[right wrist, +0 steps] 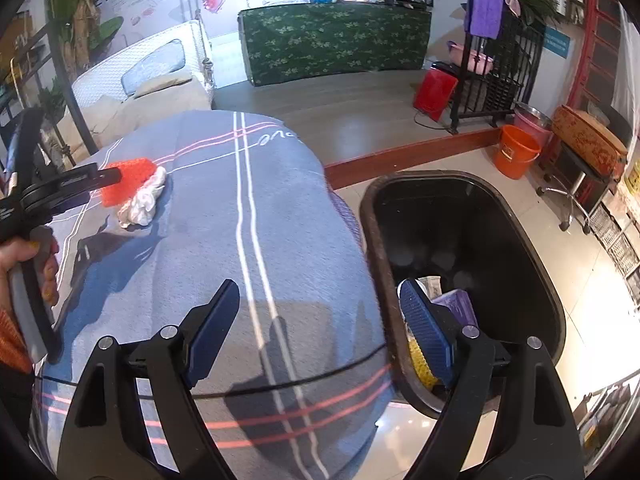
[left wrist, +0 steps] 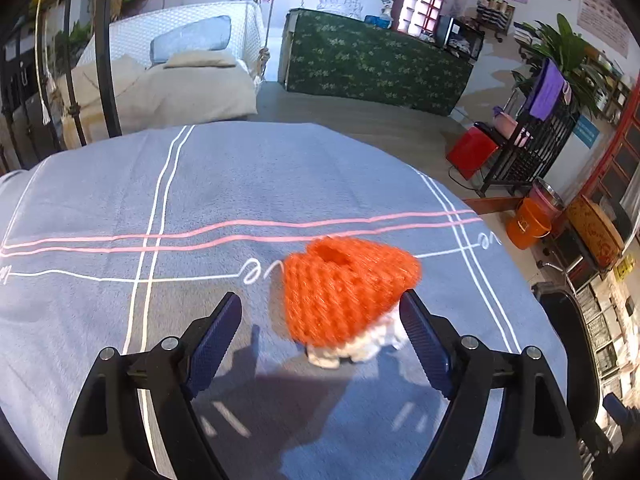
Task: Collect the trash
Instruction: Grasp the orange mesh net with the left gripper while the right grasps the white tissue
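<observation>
Orange knitted piece (left wrist: 346, 286) lies atop crumpled white wad (left wrist: 352, 346), between the open left hand-held gripper (left wrist: 322, 308) fingers, nearer the right one.

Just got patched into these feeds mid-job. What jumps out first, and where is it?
The bright orange knitted piece grabs the eye, lying on the grey striped cloth with a crumpled white wad against it, right ahead of the open left gripper. Next is the big black bin on the floor off the table's right edge, some trash already inside, with the open right gripper straddling the table edge beside it.
</observation>
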Demonstrator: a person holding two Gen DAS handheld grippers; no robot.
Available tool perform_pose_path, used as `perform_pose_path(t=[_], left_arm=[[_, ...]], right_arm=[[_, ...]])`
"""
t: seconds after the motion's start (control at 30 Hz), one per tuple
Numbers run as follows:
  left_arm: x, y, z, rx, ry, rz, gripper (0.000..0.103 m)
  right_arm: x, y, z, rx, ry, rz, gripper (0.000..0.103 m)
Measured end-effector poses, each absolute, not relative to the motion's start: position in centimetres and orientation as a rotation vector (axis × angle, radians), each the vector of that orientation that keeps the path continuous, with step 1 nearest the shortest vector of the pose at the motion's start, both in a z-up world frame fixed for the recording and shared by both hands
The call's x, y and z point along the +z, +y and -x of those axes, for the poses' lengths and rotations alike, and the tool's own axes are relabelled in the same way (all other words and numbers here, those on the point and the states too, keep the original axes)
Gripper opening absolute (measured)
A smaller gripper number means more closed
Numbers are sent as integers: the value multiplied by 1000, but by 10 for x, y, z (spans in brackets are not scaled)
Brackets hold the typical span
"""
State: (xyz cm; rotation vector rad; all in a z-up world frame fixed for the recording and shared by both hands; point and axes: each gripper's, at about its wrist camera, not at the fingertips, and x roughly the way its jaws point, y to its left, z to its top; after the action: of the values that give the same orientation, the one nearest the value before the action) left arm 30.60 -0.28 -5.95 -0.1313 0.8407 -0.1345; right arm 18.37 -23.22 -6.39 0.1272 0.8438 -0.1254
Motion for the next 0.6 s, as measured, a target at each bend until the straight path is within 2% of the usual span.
perform_pose_path(t=[0.1, 0.13, 0.17, 0.23, 0.33, 0.37, 0.6], left_arm=[[-63, 0, -312, -151, 846, 132, 76], [-63, -1, -313, -156, 844, 128, 70], [-63, -2, -313, -159, 843, 126, 57], [-66, -3, -315, -175, 853, 144, 41], [-68, -1, -311, -173, 840, 166, 26], [-66, 1, -308, -170, 827, 174, 23], [-47, 18, -283, -114, 753, 187, 22]], right_arm=[[-62, -225, -189, -114, 849, -122, 82], [-62, -223, -191, -108, 851, -120, 82], [-61, -220, -193, -97, 854, -119, 82], [-60, -214, -197, -81, 855, -110, 82], [-57, -203, -205, -57, 849, -84, 82], [-56, -200, -208, -43, 849, -84, 82], [-54, -173, -233, 45, 858, -77, 82]])
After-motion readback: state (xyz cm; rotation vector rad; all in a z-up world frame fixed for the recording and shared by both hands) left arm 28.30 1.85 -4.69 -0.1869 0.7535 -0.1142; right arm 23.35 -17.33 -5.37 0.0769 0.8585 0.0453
